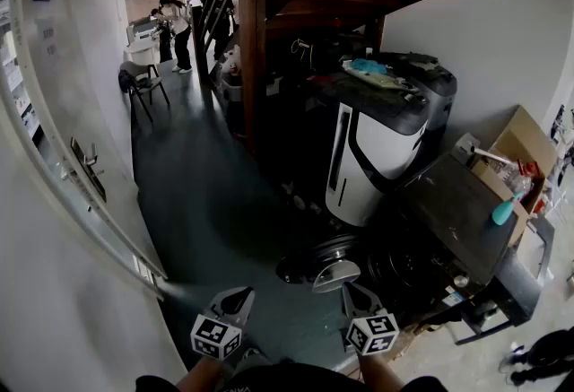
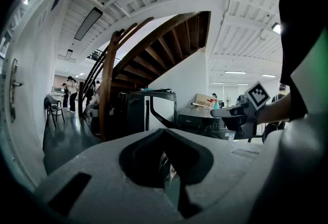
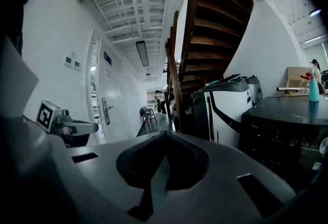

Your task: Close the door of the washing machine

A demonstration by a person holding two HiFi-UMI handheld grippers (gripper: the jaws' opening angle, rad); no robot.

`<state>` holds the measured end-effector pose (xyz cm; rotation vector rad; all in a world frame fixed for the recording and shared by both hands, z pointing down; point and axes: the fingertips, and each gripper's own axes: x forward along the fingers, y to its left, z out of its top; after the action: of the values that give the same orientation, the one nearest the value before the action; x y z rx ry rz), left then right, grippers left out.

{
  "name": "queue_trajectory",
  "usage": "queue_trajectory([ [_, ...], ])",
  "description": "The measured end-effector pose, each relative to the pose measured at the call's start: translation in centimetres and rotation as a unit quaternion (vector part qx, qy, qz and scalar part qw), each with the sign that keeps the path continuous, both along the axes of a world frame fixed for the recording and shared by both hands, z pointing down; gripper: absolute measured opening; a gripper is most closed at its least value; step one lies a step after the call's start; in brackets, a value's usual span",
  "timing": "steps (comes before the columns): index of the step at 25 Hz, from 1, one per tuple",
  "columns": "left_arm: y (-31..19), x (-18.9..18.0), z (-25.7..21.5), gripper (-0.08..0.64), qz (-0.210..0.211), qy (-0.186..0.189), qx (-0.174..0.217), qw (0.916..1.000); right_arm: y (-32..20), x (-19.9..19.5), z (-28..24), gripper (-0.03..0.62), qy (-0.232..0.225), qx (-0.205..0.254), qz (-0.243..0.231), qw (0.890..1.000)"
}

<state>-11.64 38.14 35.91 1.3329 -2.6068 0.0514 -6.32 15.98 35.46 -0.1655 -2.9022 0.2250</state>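
Washing machine (image 1: 453, 215) sits low at right against the wall. Its round door (image 1: 330, 266) hangs open over the floor, just ahead of both tongs. Left tongs (image 1: 235, 300) and right tongs (image 1: 356, 296) are clenched and empty. The door is dim (probably rigid, hinged, swings easily). Push its rim with the closed tips; no grasp needed.

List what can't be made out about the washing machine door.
Head view: drum opening lost in shadow under the washing machine top; door hinge too dark.
Left gripper view: door hidden behind the left gripper body.
Right gripper view: control panel print too small.
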Motion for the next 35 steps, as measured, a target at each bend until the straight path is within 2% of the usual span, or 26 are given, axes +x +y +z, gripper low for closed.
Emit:
queue_trajectory([
  [10, -1.6, -1.1, 0.4, 0.004, 0.000, 0.004, 0.009, 1.0000, 0.1, -1.3, 0.0, -0.002, -0.022, -0.025, -0.020, 0.999],
  [13, -2.2, -2.4, 1.0, 0.091, 0.015, 0.014, 0.012, 0.9997, -0.1, -2.8, 0.2, 0.048, -0.025, -0.030, -0.013, 0.999],
  [17, -2.9, -5.3, 1.7, 0.145, 0.036, 0.032, 0.013, 0.9987, -0.1, -5.4, 0.3, 0.143, -0.020, -0.031, 0.001, 0.999],
  [19, -3.2, -6.8, 2.1, 0.179, 0.051, 0.040, 0.011, 0.9978, -0.2, -6.6, 0.4, 0.159, -0.018, -0.032, 0.016, 0.999],
  [23, -3.5, -10.4, 2.7, 0.190, 0.088, 0.052, 0.006, 0.9947, -0.1, -9.4, 0.8, 0.209, -0.015, -0.042, 0.048, 0.998],
  [29, -4.0, -16.2, 3.6, 0.190, 0.163, 0.056, -0.006, 0.9849, 0.3, -12.4, 1.4, 0.210, -0.007, -0.045, 0.118, 0.992],
  [32, -4.9, -18.5, 4.1, 0.192, 0.205, 0.062, -0.014, 0.9767, 0.0, -13.4, 1.6, 0.210, -0.005, -0.045, 0.160, 0.986],
  [35, -5.9, -20.2, 5.3, 0.192, 0.252, 0.070, -0.024, 0.9650, -0.3, -13.7, 2.0, 0.209, -0.004, -0.046, 0.202, 0.978],
])
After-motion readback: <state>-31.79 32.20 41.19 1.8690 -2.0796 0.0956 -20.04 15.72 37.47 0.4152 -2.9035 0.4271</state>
